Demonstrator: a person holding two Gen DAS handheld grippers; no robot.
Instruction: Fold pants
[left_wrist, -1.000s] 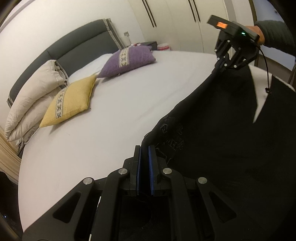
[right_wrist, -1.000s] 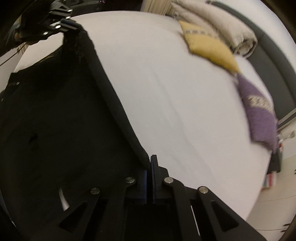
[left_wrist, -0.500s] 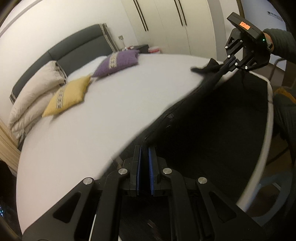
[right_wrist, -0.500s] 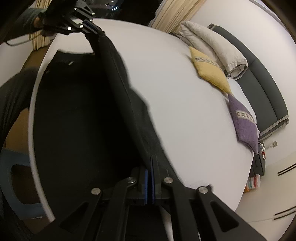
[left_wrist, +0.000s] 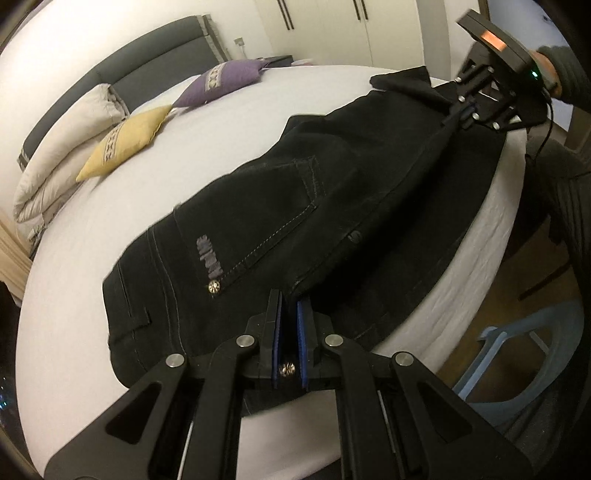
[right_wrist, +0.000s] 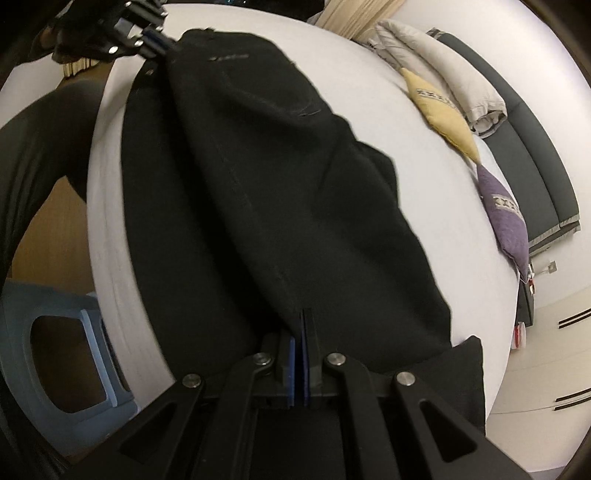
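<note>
Black pants (left_wrist: 303, 206) lie along the near edge of a white bed (left_wrist: 92, 236), folded lengthwise with a back pocket and its stitching facing up. My left gripper (left_wrist: 289, 314) is shut on the waistband end, a metal stud showing between its blue pads. In the same view my right gripper (left_wrist: 466, 110) pinches the leg end at the far right. From the right wrist, the pants (right_wrist: 266, 192) stretch away from my right gripper (right_wrist: 302, 325), which is shut on the cloth, up to my left gripper (right_wrist: 159, 38) at the top left.
A yellow cushion (left_wrist: 125, 142), a purple cushion (left_wrist: 221, 81) and a folded beige duvet (left_wrist: 59, 147) sit by the grey headboard (left_wrist: 147, 70). A light blue plastic stool (right_wrist: 66, 354) stands on the wooden floor beside the bed edge. White wardrobe doors (left_wrist: 332, 29) line the back wall.
Both grippers have carried the held edge of the pants over and down toward the bed's near edge. The pants now lie doubled lengthwise, where earlier they were spread open and lifted.
</note>
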